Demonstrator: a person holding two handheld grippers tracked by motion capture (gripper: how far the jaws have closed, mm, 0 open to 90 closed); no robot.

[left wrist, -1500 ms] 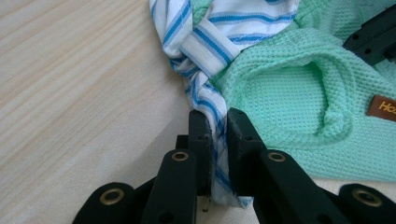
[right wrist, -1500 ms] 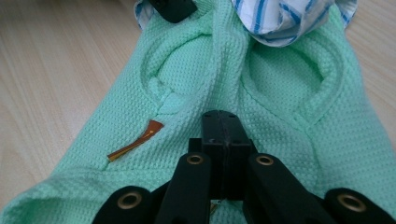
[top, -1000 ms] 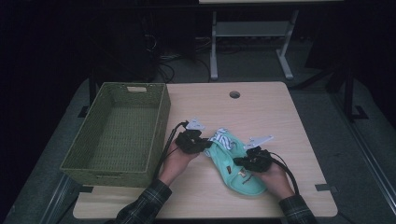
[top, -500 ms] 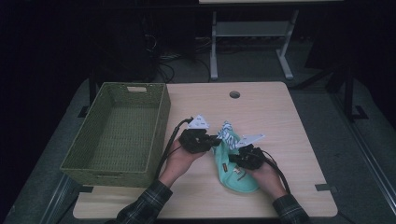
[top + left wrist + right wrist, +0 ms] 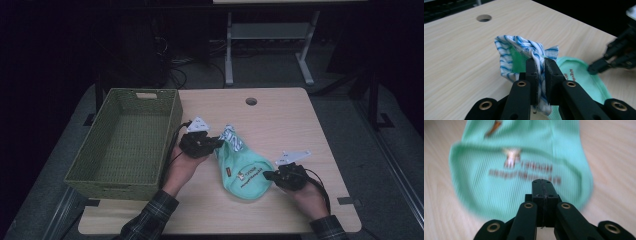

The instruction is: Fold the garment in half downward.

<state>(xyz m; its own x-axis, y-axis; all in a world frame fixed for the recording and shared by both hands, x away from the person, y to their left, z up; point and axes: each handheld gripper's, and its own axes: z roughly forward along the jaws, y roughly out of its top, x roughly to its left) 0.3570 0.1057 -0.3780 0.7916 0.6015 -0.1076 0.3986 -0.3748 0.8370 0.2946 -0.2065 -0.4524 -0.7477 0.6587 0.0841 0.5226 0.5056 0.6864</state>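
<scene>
While the bench carries it at lower centre of the high view, the mint garment lies mostly flat, its striped end raised; green basket sits empty at left; left gripper fingers clamp the striped end; right gripper fingers are shut on nothing, tips at the garment's edge. Risks: thin pinch may slip as the cloth lifts; trailing bulk could snag the basket rim; closed right fingers give no support.

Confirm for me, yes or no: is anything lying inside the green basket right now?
No: in the high view the green basket shows a bare woven floor, and the mint garment lies on the table beside it.
</scene>
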